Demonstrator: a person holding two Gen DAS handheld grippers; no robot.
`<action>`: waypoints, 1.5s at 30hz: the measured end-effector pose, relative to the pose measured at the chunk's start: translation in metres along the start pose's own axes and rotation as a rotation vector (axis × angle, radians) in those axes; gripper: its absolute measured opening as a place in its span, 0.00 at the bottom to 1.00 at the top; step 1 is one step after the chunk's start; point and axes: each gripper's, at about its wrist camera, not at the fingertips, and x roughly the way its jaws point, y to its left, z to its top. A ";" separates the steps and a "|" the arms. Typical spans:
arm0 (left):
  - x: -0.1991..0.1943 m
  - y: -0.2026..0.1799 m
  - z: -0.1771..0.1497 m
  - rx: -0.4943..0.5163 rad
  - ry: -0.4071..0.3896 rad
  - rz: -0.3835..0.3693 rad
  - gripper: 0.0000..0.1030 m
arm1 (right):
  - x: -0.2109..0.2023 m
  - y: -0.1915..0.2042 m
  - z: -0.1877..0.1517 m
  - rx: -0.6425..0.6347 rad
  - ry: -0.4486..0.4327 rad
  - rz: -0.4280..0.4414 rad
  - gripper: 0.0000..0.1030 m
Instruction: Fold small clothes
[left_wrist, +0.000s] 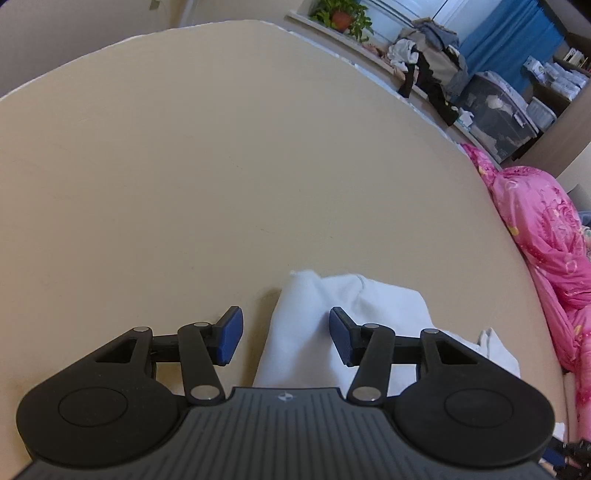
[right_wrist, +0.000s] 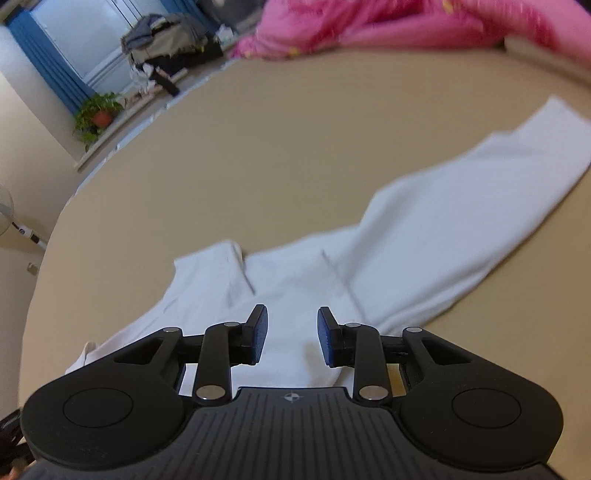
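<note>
A white garment (right_wrist: 406, 236) lies on the beige surface (right_wrist: 258, 155), with one long sleeve stretched to the far right and a short folded part at the left. My right gripper (right_wrist: 291, 334) is open just above its near part, nothing between the blue pads. In the left wrist view the same white garment (left_wrist: 332, 306) lies bunched under and ahead of my left gripper (left_wrist: 286, 334), which is open with white cloth showing between its blue pads (left_wrist: 231, 334) but not pinched.
A pink quilt (left_wrist: 546, 236) lies along the right edge of the surface; it also shows at the top of the right wrist view (right_wrist: 369, 26). A clothes pile (left_wrist: 428, 62), a potted plant (left_wrist: 341, 16) and storage boxes (left_wrist: 495, 110) stand beyond the far edge.
</note>
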 end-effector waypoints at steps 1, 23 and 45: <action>0.004 0.001 0.002 -0.001 0.007 -0.011 0.42 | 0.001 -0.001 0.000 0.000 0.011 0.003 0.30; -0.060 0.036 -0.078 0.378 0.056 -0.010 0.03 | 0.003 -0.001 -0.007 -0.042 0.059 0.052 0.30; -0.129 -0.048 -0.269 0.530 -0.124 -0.038 0.20 | -0.012 -0.011 0.000 -0.082 0.024 0.022 0.32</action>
